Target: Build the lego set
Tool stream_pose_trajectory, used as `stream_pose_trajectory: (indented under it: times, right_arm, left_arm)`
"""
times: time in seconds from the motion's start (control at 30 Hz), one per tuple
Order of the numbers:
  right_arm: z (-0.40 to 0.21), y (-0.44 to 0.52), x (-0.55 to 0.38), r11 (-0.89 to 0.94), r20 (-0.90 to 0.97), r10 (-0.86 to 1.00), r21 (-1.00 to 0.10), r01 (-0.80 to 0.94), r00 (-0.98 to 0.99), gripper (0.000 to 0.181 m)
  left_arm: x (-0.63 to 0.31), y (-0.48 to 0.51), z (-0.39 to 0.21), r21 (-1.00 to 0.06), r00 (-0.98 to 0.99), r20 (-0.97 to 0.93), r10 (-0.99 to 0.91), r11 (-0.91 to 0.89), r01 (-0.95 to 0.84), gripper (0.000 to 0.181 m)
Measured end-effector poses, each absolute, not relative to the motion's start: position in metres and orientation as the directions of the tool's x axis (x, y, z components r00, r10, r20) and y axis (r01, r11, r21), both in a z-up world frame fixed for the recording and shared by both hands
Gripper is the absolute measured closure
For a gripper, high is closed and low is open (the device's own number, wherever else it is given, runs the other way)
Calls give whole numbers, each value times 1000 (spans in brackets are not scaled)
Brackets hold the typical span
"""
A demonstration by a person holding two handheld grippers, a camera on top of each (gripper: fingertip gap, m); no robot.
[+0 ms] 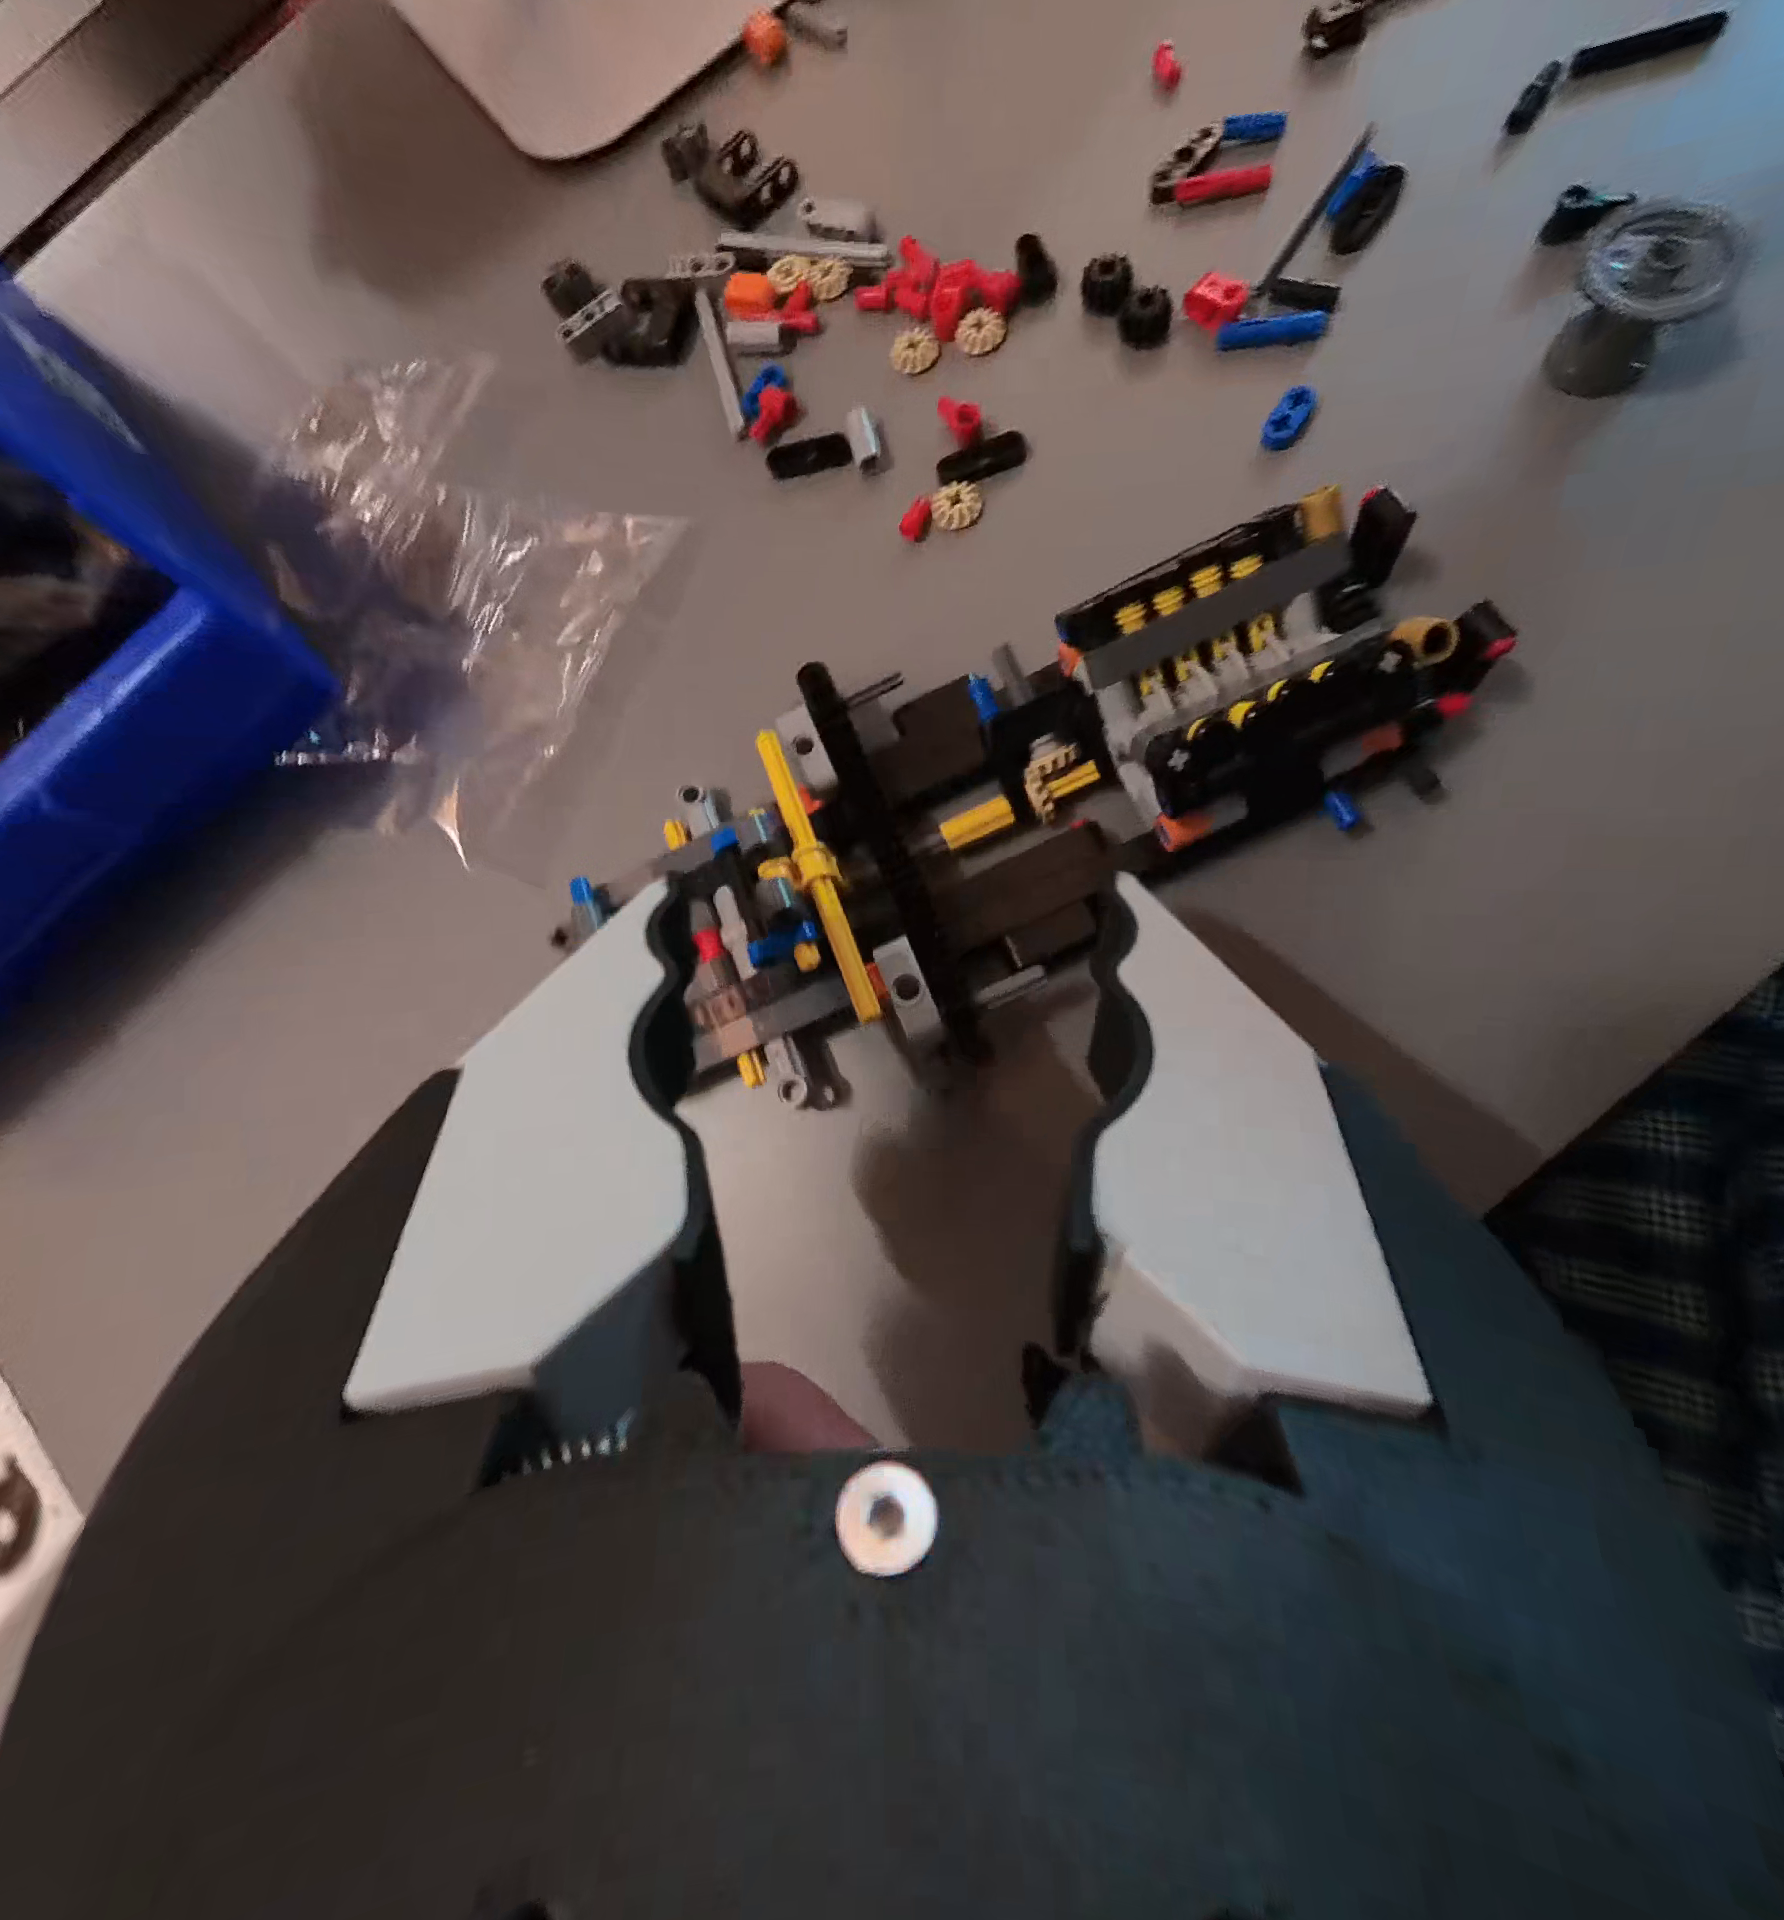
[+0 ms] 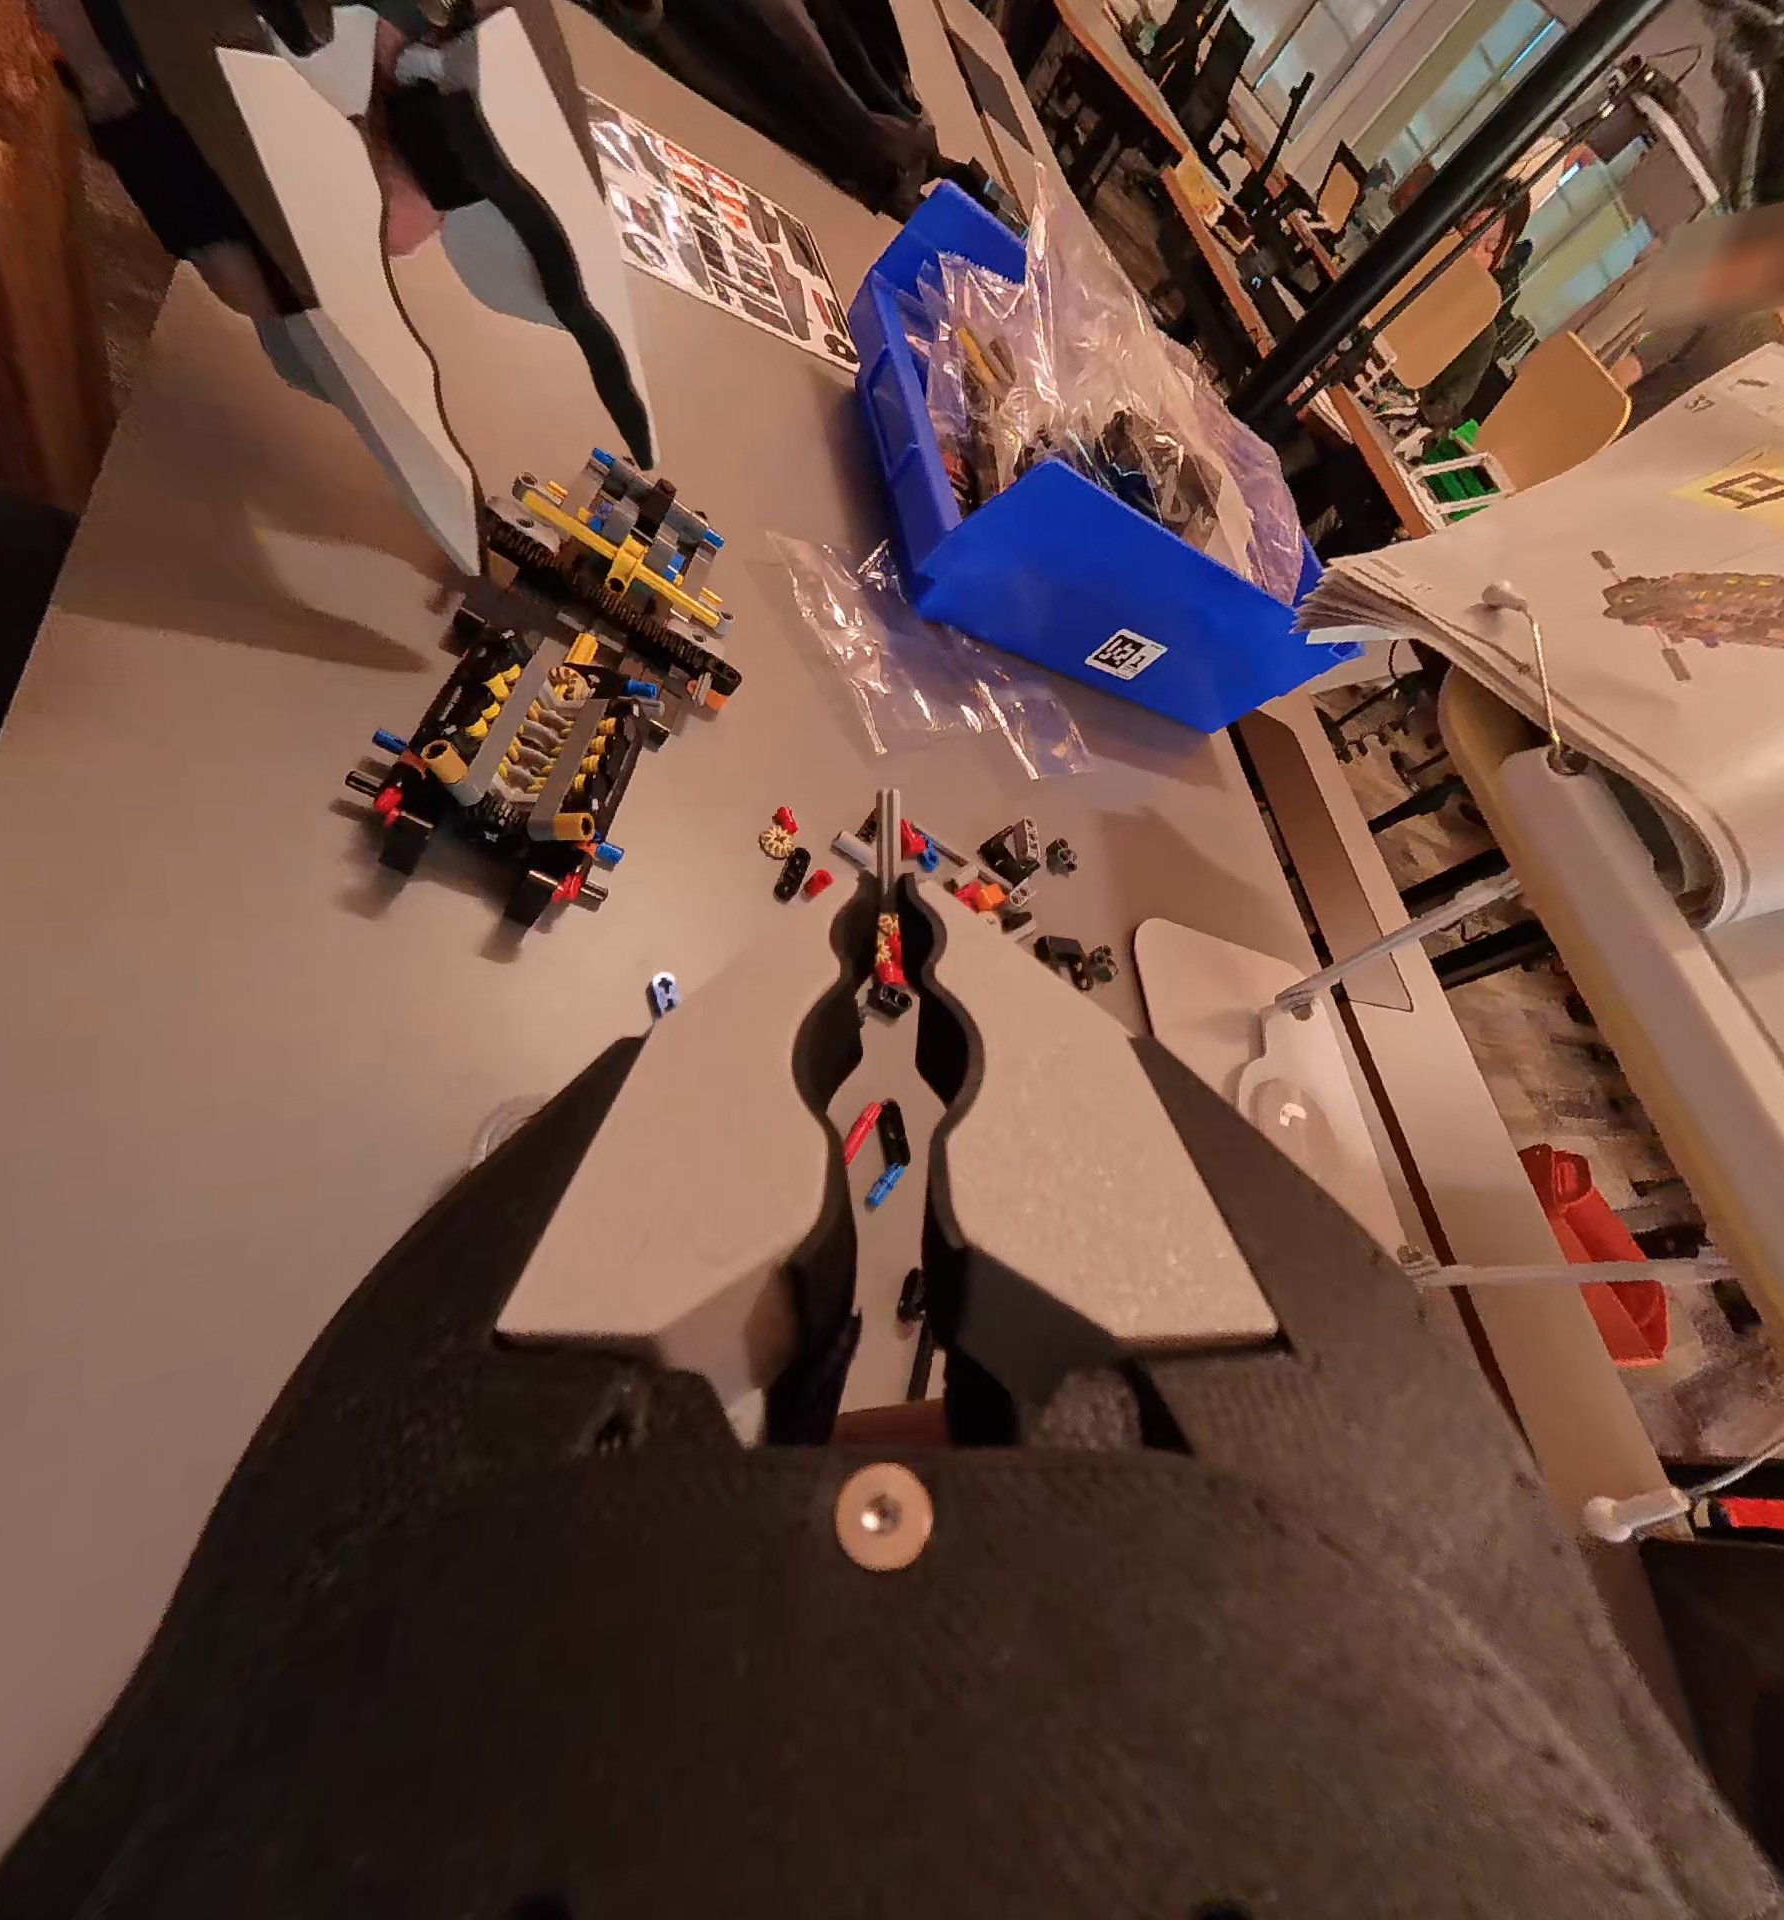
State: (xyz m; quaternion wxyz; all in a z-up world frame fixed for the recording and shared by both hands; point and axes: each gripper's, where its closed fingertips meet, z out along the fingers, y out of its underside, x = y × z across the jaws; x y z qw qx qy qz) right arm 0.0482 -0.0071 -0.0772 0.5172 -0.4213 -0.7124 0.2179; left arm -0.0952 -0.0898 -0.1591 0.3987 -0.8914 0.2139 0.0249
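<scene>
A half-built lego assembly of black, grey and yellow parts lies on the grey table. My left gripper has its jaws wide apart, pressed against the two sides of the assembly's near end. The right wrist view shows the assembly and that gripper at the upper left. My right gripper hangs above the loose pieces. Its jaws are almost together and hold nothing. A grey axle on the table shows past its tips. The loose pieces lie beyond the assembly.
A blue bin with bagged parts stands left of the assembly, an empty clear bag beside it. An instruction booklet lies on a stand at the right. A sticker sheet lies at the back. The table edge runs close on the right. There is about 20 centimetres between the tips of the two grippers.
</scene>
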Motion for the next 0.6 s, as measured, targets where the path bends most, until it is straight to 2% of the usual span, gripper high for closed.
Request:
stream_pose_trajectory:
  times: [0.17, 0.3, 0.6]
  right_arm:
    - [-81, -6, 50, 540, 542, 833, -753, 377, -112, 180]
    - [-83, -6, 49, 529, 528, 841, -762, 374, -115, 180]
    - [-89, -6, 50, 520, 514, 849, -769, 371, -124, 180]
  left_arm:
    - [-100, -106, -169, -728, 964, -142, -225, -636, -255, 117]
    - [-93, -115, -178, -728, 977, -100, -189, -655, -201, 126]
    - [-89, -110, -192, -702, 977, -106, -187, -682, -207, 144]
